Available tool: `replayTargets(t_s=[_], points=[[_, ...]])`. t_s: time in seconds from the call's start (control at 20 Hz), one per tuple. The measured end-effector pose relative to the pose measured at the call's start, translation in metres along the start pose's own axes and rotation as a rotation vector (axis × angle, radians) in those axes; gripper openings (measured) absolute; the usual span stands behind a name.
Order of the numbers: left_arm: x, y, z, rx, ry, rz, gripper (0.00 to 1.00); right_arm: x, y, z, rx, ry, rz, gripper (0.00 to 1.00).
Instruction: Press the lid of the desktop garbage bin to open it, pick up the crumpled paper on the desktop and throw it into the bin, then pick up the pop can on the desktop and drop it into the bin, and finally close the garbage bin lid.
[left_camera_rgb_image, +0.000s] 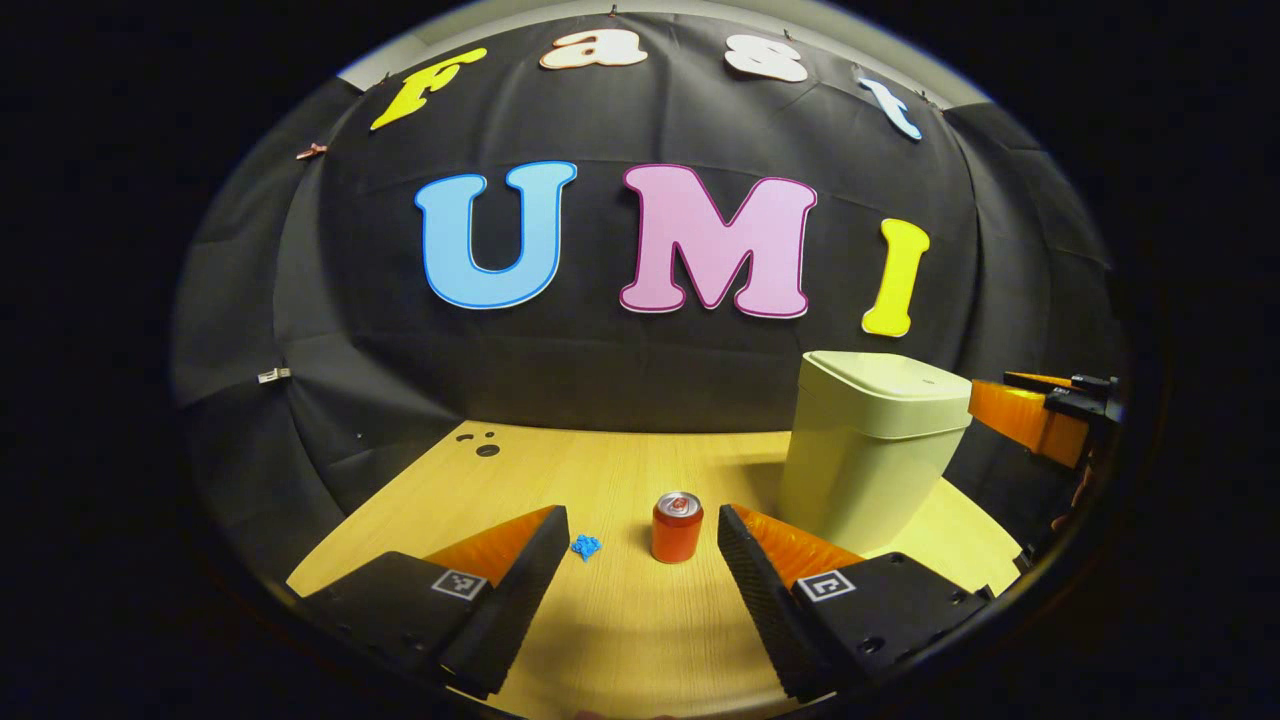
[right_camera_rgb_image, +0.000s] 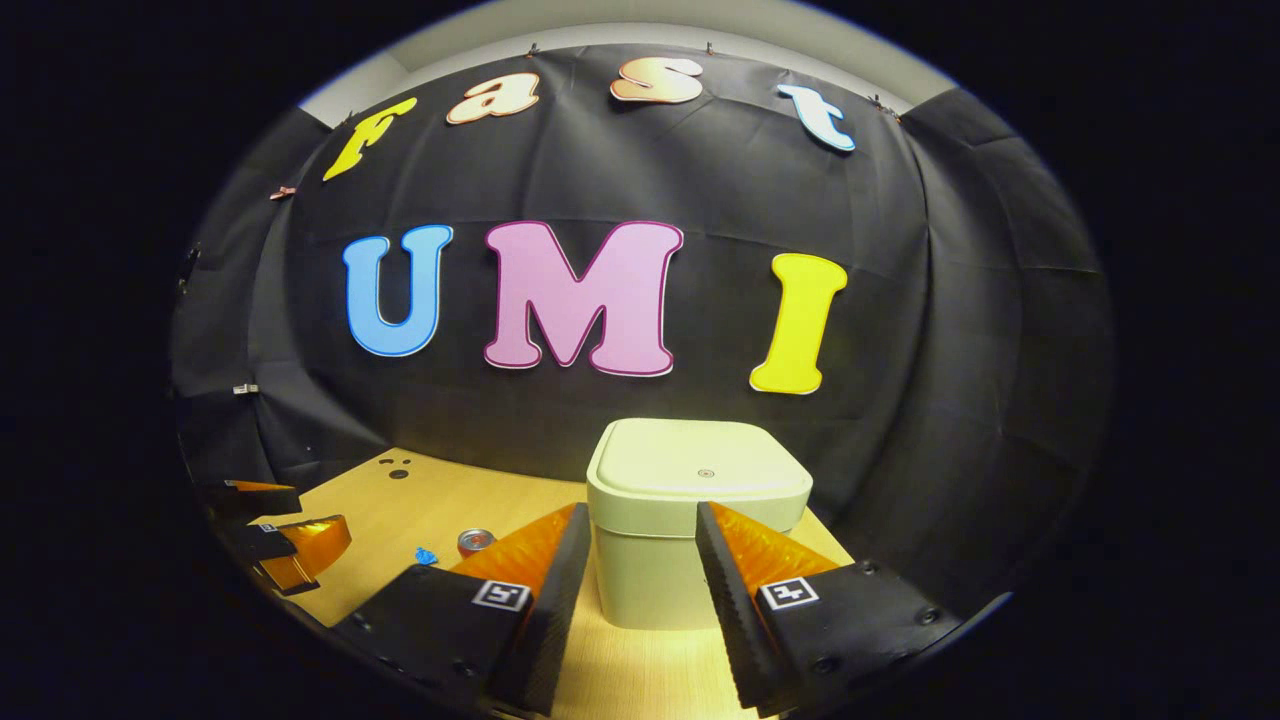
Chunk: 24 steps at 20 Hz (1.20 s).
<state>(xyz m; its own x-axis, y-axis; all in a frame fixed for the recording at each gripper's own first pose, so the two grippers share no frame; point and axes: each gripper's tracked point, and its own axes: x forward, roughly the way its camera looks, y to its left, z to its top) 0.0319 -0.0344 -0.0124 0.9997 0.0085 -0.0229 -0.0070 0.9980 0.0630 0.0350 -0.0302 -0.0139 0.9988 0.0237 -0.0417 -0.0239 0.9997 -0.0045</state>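
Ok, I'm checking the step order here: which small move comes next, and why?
Probably lower the right gripper onto the bin lid to press it open. The lid is shut, the gripper hangs open before it, and the crumpled paper and pop can sit untouched.

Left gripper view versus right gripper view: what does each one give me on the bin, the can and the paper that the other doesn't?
Left gripper view alone: the orange pop can's side, upright between the open left gripper fingers, crumpled blue paper beside it.

Right gripper view alone: the bin's lid from above, shut, small button mark at centre, between the open right gripper fingers.

Both: the pale green bin closed on the wooden desktop, can and paper lying outside it.
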Motion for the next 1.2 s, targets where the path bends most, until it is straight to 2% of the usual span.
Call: replayTargets(t_s=[0.05,0.1,0.15,0.2,0.4,0.55,0.7,0.8,1.0,1.2], points=[[0.000,0.000,-0.001,0.001,0.005,0.001,0.96,0.000,0.002,0.001,0.005,0.000,0.009,0.55],[0.001,-0.001,-0.002,0.000,0.008,0.001,0.96,0.002,0.000,0.000,0.006,0.000,0.004,0.55],[0.001,-0.001,-0.003,0.001,0.010,0.000,0.96,0.002,-0.001,0.001,0.007,-0.001,0.003,0.38],[0.002,-0.002,-0.003,0.003,0.011,0.001,0.96,0.005,-0.001,0.001,0.006,-0.004,0.001,0.30],[0.004,-0.003,-0.004,0.014,0.018,0.001,0.96,0.007,-0.005,0.002,0.004,-0.012,-0.011,0.06],[0.006,-0.005,-0.006,0.022,0.025,0.001,0.96,0.013,0.002,-0.003,0.010,0.006,0.026,0.05],[0.007,-0.006,-0.005,0.026,0.027,0.000,0.96,0.010,0.014,-0.002,0.001,0.005,0.095,0.05],[0.008,-0.007,-0.006,0.027,0.029,0.000,0.96,0.011,0.016,-0.001,-0.013,0.014,0.111,0.07],[0.009,-0.007,-0.005,0.029,0.029,0.001,0.96,0.017,0.022,0.011,0.038,0.019,0.161,0.05],[0.010,-0.005,-0.007,0.024,0.034,0.007,0.96,0.030,0.014,0.020,0.044,0.038,0.172,0.05]])
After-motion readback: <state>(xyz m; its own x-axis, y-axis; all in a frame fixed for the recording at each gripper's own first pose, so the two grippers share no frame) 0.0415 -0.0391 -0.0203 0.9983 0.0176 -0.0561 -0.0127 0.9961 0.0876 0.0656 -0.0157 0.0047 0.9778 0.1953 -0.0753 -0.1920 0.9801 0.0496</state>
